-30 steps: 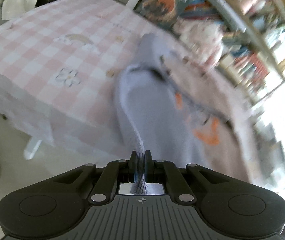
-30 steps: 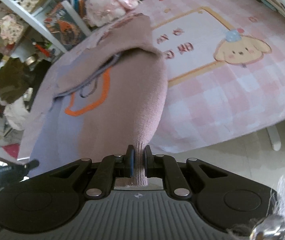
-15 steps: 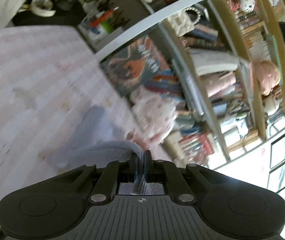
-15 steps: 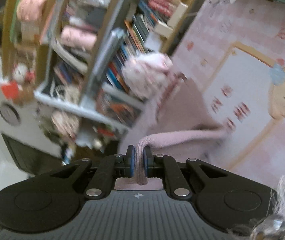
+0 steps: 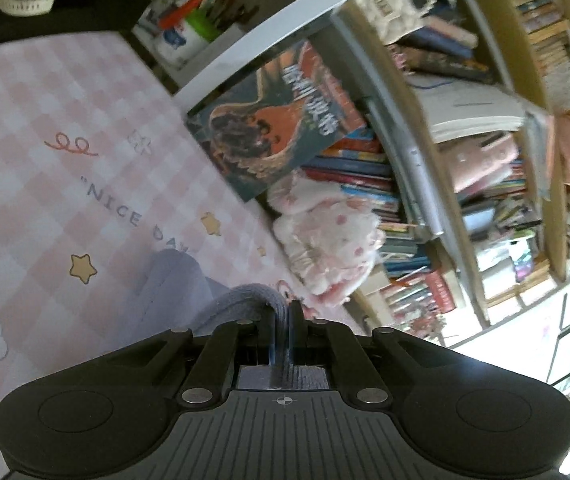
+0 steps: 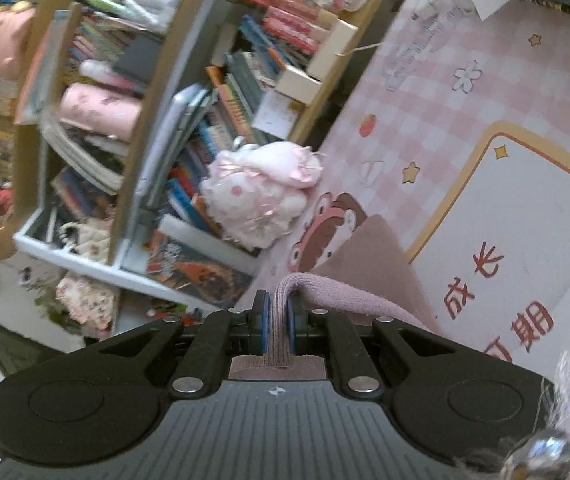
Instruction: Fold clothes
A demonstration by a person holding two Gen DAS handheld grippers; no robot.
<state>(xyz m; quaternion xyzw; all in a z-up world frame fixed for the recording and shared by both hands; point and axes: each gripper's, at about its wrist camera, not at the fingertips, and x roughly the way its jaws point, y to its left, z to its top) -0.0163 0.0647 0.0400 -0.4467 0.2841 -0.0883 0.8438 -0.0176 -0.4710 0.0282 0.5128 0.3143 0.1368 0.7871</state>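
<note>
While both cameras tilt up toward a crowded bookshelf, each of the two grippers has its jaws pressed narrow on a ribbed edge of one garment. In the left wrist view, the left gripper pinches a grey-lavender ribbed hem between its two fingers; the cloth arches out of the jaws and runs down to the left onto the pink checked table cover. Printed on that cover in this view are three stars, one rainbow with a cloud, and the words "NICE DAY".

In the right wrist view, the right gripper clamps a dusty pink ribbed cuff between its two blue-padded fingers. The pink cloth bends away to the right, and one flat corner of it lies on the table cover just ahead of the gripper, beside a printed cartoon figure and a large white panel with red characters.

One fluffy pink-and-white plush toy sits at the far edge of the table against the shelf, seen in both views. One large picture book with an orange cover illustration leans at the foot of the shelf. Many other books and several soft toys fill the shelves, too blurred to count.
</note>
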